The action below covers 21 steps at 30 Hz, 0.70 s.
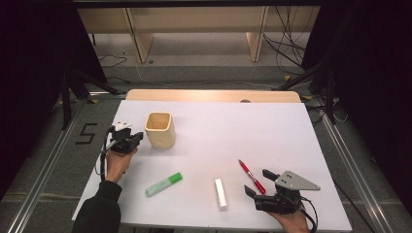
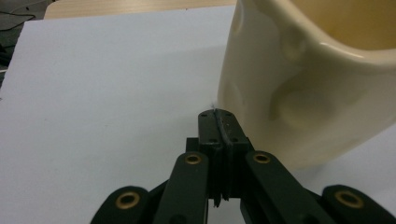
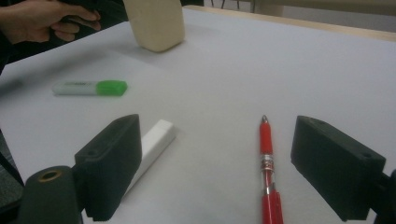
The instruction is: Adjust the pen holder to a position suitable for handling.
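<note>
Left gripper [image 1: 127, 137] sits at the table's left edge, just beside the cream cup [image 1: 160, 129]; in the left gripper view its jaws are pressed flat together with nothing between them, tips [image 2: 218, 122] close against the cup's [image 2: 299, 84] dimpled side, whether touching cannot be told. Cup stands upright on the white table [image 1: 252, 131], left of centre and toward the far side, mouth open upward. Right gripper [image 1: 257, 184] rests near the front right corner, jaws spread wide and holding nothing. In the right gripper view the red pen [image 3: 267, 163] lies on the table between those open jaws [image 3: 233, 168], nearer the right one, touching neither. White stick [image 3: 152, 144] lies partly behind the left jaw in that view. From above, red pen [image 1: 251, 176] and white stick [image 1: 221, 193] lie side by side, apart, just left of the right gripper. Green marker [image 1: 164, 184] lies in front of the cup, well apart from it, green cap pointing right. The person's left hand [image 3: 44, 21] grips the far gripper beside the cup [image 3: 156, 23].
</note>
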Each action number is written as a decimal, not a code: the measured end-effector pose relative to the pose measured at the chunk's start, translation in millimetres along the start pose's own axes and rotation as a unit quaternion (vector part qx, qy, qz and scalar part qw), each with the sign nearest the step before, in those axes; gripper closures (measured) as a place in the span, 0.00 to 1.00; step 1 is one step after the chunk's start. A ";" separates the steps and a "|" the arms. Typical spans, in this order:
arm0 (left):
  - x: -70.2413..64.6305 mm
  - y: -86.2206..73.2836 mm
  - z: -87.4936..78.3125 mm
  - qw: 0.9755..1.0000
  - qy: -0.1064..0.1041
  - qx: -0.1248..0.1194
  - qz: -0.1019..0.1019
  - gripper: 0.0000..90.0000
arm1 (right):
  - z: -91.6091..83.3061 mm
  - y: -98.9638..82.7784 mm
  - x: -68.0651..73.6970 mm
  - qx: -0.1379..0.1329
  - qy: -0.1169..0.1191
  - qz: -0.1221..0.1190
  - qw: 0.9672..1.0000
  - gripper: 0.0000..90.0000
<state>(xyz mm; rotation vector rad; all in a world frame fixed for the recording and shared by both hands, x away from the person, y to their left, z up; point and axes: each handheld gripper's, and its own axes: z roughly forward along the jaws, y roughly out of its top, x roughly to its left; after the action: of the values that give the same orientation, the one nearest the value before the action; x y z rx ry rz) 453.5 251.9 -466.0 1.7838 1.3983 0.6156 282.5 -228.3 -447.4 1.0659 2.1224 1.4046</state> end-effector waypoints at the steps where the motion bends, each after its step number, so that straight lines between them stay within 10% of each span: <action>1: 1.0 0.0 2.3 1.000 -0.002 0.001 -0.002 0.99 | -0.1 0.1 0.4 0.000 0.000 0.000 1.000 0.19; 21: 0.7 -1.7 27.6 0.999 -0.030 0.022 -0.001 0.99 | 2.1 0.0 1.8 0.006 0.003 -0.001 1.000 0.19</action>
<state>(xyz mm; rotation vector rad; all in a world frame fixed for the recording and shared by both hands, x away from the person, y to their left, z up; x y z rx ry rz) 473.8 245.1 -483.5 1.8205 1.3816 0.5303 282.8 -225.7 -448.2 1.0637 2.1378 1.3987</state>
